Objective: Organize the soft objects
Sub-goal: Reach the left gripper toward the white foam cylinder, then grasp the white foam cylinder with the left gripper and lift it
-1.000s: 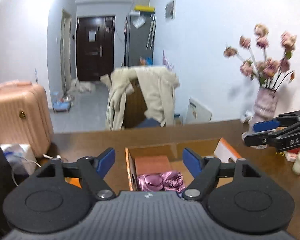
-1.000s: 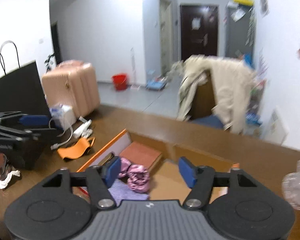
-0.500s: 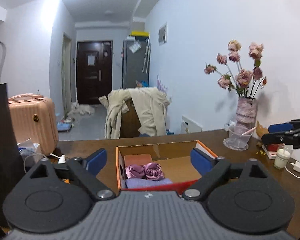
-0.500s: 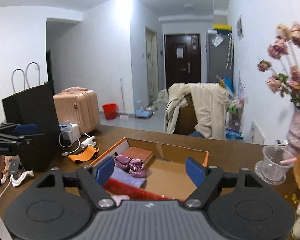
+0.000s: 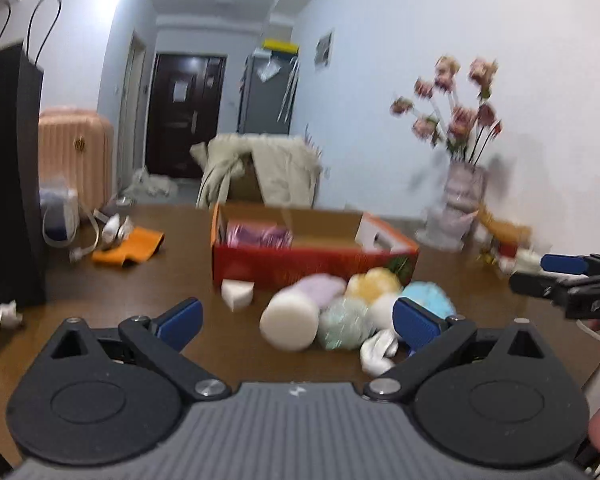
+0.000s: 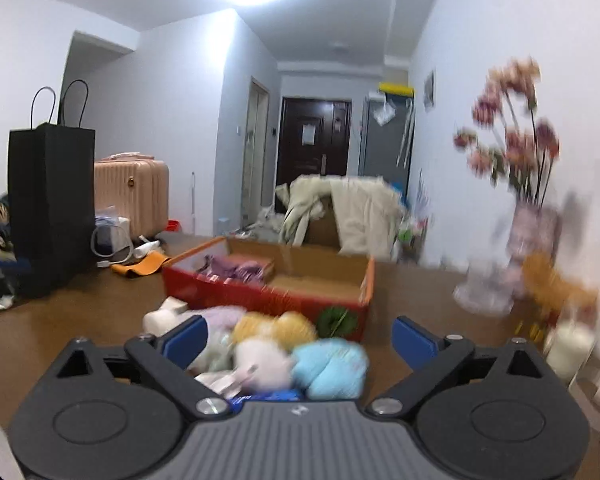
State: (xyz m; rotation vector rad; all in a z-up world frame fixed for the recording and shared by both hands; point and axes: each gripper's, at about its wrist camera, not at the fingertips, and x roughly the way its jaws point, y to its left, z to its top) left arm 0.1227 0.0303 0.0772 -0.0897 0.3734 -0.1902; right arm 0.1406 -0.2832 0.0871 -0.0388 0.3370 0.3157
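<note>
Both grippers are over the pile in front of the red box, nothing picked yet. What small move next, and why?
Probably ease the right gripper forward and down over the light blue ball. Its jaws are opening with nothing pressed between them, and that ball lies loose at the pile's near right edge, just ahead of them. The red box behind has bare floor on its right side. The left gripper, also opening, could wait.

A heap of soft things is lying on the brown table just in front of the red box point(image 5: 312, 266): a white foam roll point(image 5: 290, 319) on its side, a lilac bundle point(image 5: 324, 287), a yellow ball point(image 5: 374, 283), a pale green one point(image 5: 342, 326), a light blue one point(image 5: 428, 294), all huddling together. A white wedge point(image 5: 238, 293) is sitting apart, to the left. Pink cloth point(image 5: 258, 236) is lying inside the box.
</note>
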